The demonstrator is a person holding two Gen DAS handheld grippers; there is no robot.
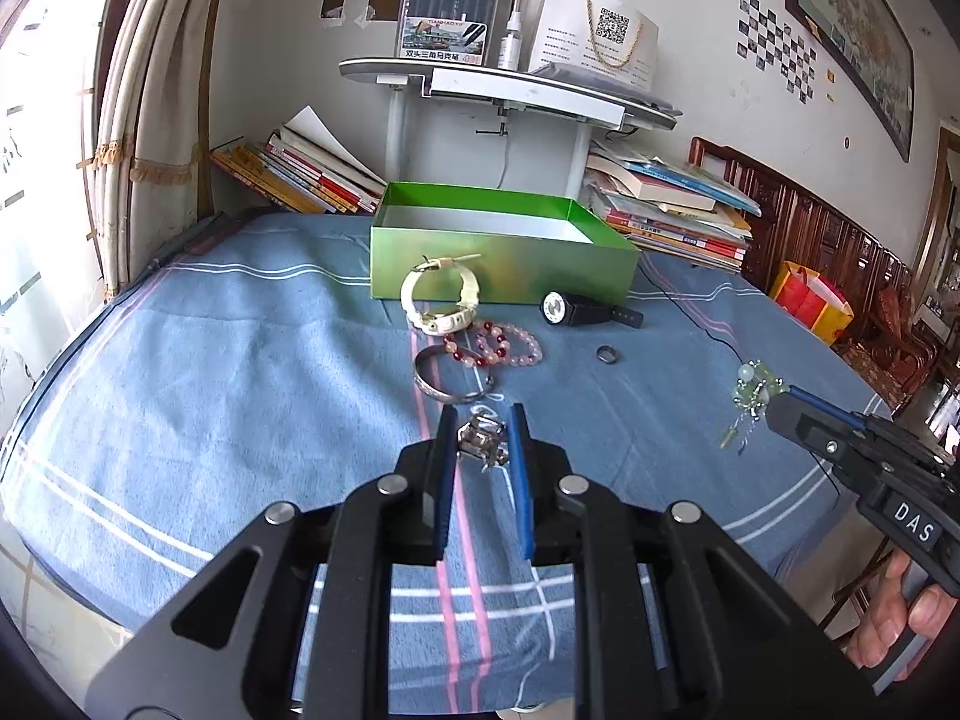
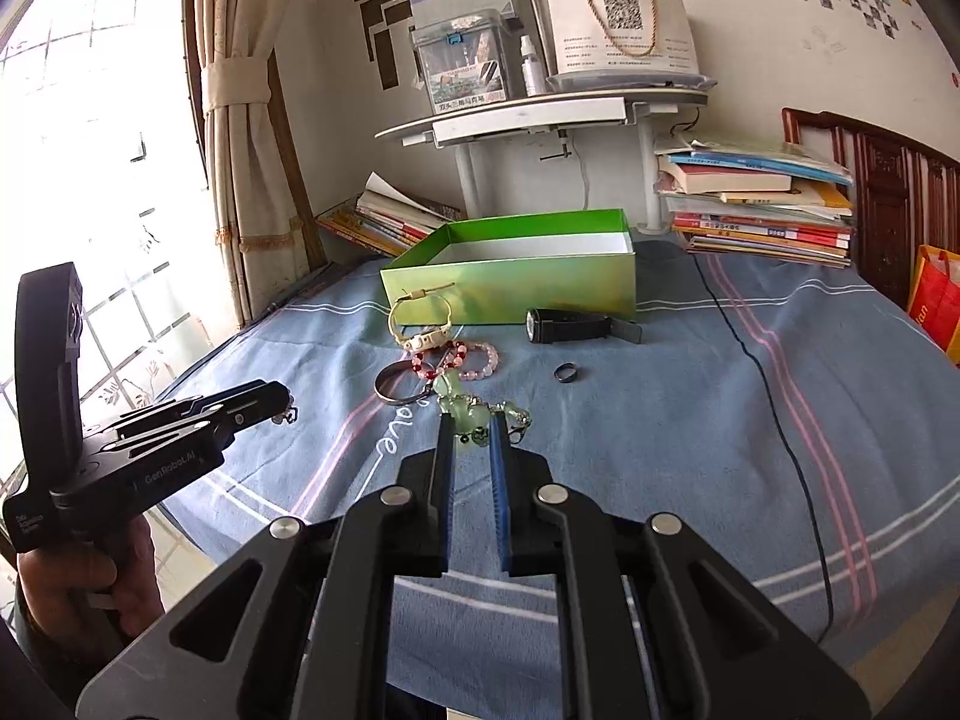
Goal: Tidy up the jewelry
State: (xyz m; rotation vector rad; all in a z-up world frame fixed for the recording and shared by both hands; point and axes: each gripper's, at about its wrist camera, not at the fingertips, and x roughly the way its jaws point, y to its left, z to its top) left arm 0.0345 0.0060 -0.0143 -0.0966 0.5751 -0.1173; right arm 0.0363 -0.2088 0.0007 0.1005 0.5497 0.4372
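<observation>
My left gripper (image 1: pixel 483 420) is shut on a silver metal trinket (image 1: pixel 480 441) and holds it above the blue cloth. My right gripper (image 2: pixel 471 423) is shut on a green jade bead ornament (image 2: pixel 465 408), which also shows in the left wrist view (image 1: pixel 753 396). An open green box (image 1: pixel 498 252) stands at the back, empty. In front of it lie a white watch (image 1: pixel 438 300), a black watch (image 1: pixel 570 307), red and pink bead bracelets (image 1: pixel 498 343), a silver bangle (image 1: pixel 447 375) and a dark ring (image 1: pixel 606 354).
Stacks of books (image 1: pixel 672 204) flank a small white stand (image 1: pixel 510 90) behind the box. A thin black cable (image 2: pixel 774 372) runs across the cloth on the right. A curtain (image 2: pixel 240 120) hangs at the left, wooden chairs (image 1: pixel 840 240) at the right.
</observation>
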